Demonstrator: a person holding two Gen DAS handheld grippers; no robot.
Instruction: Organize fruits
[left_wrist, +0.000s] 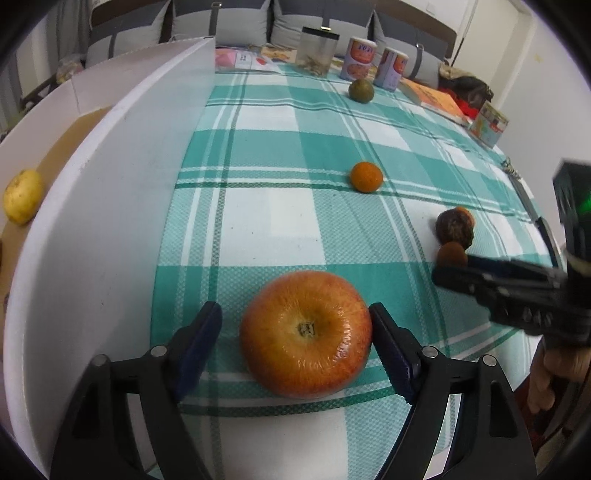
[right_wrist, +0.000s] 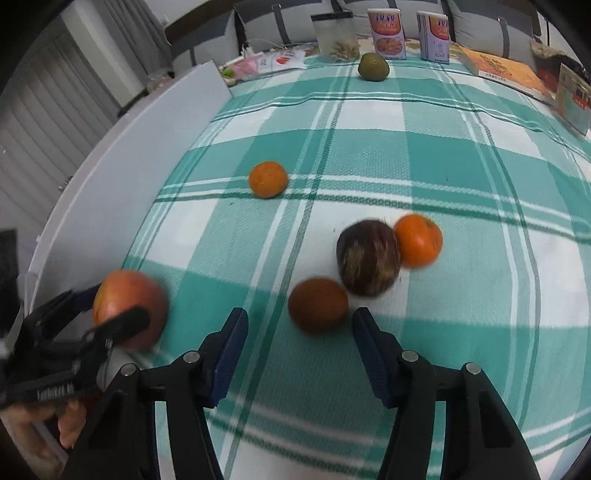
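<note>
A large red-orange apple rests on the checked cloth between the fingers of my left gripper. Its right pad sits against the apple, its left pad stands clear, so it is open. My right gripper is open, and a dull orange fruit lies just past its fingertips. Behind that fruit a dark mottled fruit touches a bright orange one. A mandarin lies alone mid-table and a green citrus at the far end. A yellow fruit is inside the white-walled box.
The white box wall runs along the table's left side. At the far end stand a clear jar and two cans. Books lie at the far right. A hand holds the right gripper by the table's right edge.
</note>
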